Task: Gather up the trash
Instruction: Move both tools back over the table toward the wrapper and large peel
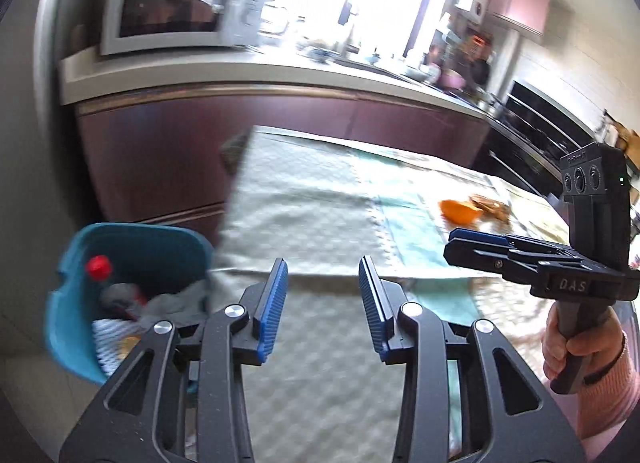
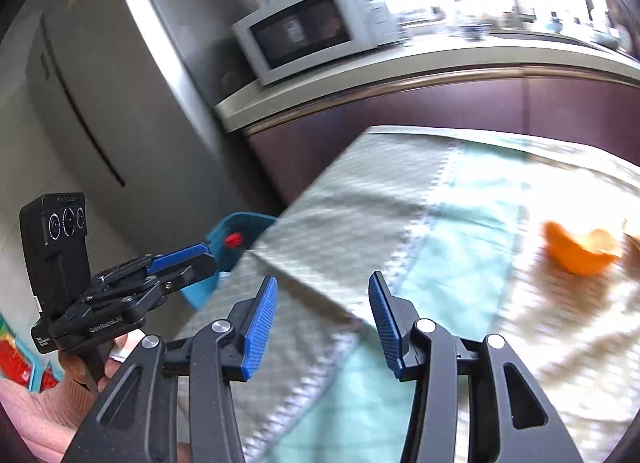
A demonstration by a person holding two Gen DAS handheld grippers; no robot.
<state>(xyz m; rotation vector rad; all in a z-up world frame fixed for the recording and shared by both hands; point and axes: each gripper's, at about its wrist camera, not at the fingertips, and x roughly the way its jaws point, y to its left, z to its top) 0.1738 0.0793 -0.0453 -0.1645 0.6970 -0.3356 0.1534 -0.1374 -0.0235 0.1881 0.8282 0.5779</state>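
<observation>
— Two grippers, both empty, over one table (image 1: 304, 199) with a pale checked cloth. That's the big thing in the room, so I place everything off it.

— What's left on the table?

— Toward its far right side lies an orange peel (image 1: 460, 211), curled like a cup, and just beyond it some brownish scraps (image 1: 493, 207), too blurred to name. That looks like the remaining trash.

— And the bin?

— A teal bin (image 1: 132, 291) stands on the floor off the table's near-left corner. Inside it I make out a bottle with a red cap (image 1: 99, 266), some grey stuff and white paper.

— So where are they in the job?

— Between pieces, I'd say. The left gripper (image 1: 323, 303) hangs over the table's near edge beside the bin, fingers spread apart, nothing between them. The right gripper (image 2: 322, 323) is over the table too, its blue pads (image 2: 262, 327) parted and bare, with the peel ahead of it and to the right, well apart.

— Next move?

— My guess is that the right one should go for the peel. It needs to cross the cloth, come down with the fingers straddling the curled rim, and close gently; a peel is light and soft, and it could skid on the cloth.
</observation>
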